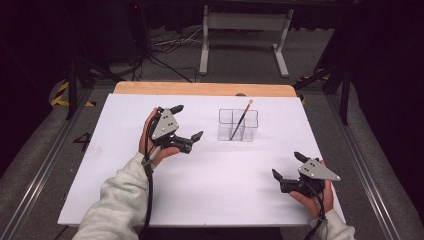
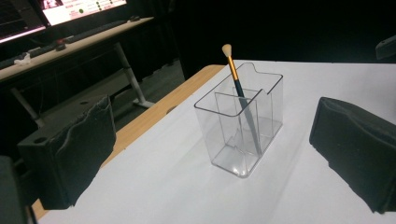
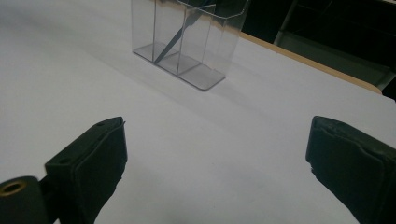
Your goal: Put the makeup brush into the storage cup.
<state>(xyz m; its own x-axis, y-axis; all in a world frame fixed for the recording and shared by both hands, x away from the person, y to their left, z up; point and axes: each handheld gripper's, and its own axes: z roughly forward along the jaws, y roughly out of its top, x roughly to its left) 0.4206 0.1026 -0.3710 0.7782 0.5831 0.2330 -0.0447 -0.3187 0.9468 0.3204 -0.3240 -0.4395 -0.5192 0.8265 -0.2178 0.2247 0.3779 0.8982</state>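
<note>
Both claws (image 1: 188, 121) (image 1: 287, 165) wide apart, brush (image 1: 240, 119) in clear holder (image 1: 238, 125) between, untouched.

White sheet (image 1: 210, 170) covering a wooden tabletop (image 1: 200, 89); white desk frame (image 1: 245, 22) and floor cables (image 1: 170, 42) behind.

We see a clear glossy plastic holder (image 2: 239, 126); beneath it the bench (image 1: 200, 170) is matt white, wood-edged; each tool has matt black rubbery pads (image 2: 74, 149).
</note>
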